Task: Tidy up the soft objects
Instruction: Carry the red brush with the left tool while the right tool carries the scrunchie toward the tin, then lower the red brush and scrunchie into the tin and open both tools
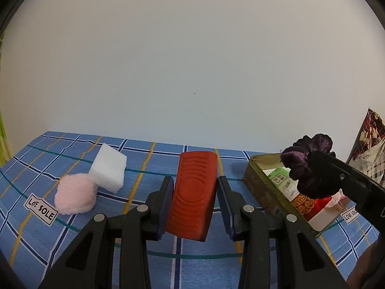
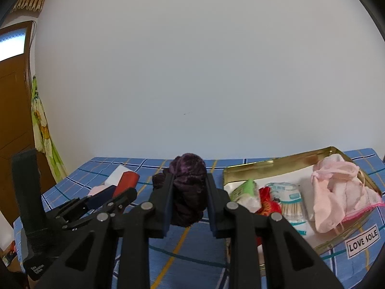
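Left gripper [image 1: 195, 201] is clamped on the red block [image 1: 192, 195], held off the cloth [image 1: 144, 265]. Right gripper [image 2: 189, 201] squeezes the purple scrunchie [image 2: 189, 190] between its fingers (fuzzy thing). Tin [image 2: 264, 166] sits right of those fingers; sponge [image 1: 108, 171] and pink puff [image 1: 75, 193] lie left of the left fingers.

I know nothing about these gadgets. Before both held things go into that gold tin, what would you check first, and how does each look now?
1. Left gripper holds red block: ok.
2. Right gripper holds purple scrunchie: ok.
3. Gold tin open: ok.
4. Free room inside tin: cannot tell, it looks crowded.
5. Pink puff and white sponge put away: not ok, on the cloth.
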A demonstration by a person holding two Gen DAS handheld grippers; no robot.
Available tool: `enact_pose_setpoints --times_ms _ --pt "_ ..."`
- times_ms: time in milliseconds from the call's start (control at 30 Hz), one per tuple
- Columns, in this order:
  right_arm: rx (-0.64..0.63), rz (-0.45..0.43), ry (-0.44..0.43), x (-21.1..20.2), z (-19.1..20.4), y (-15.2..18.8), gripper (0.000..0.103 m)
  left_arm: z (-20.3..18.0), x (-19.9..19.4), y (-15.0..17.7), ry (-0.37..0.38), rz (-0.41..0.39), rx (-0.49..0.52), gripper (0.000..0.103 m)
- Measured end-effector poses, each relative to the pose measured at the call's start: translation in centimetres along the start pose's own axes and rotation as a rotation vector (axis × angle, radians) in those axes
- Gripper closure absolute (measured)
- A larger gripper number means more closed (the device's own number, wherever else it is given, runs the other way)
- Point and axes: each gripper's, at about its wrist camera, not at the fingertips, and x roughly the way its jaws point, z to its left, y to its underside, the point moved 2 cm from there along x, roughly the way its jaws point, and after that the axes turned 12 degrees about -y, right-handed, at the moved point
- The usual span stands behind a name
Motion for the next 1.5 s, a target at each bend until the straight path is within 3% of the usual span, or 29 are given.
enact_pose_setpoints --times_ms 833,1267,1500 --pt "0.041 -0.043 0.074 -3.3 -4.9 -1.2 0.079 -6.5 -1.5 -0.8 0.115 -0.038 0.009 0.063" --pt "0.119 -0.128 0.174 -8.1 -11.1 -2.8 0.078 -11.5 -1.5 -1.7 0.185 -0.056 0.027 0.063" --pt "0.164 -0.129 0.216 -9.1 -14.0 -2.9 0.078 -13.3 -1.0 -1.4 0.204 -0.040 0.050 0.063"
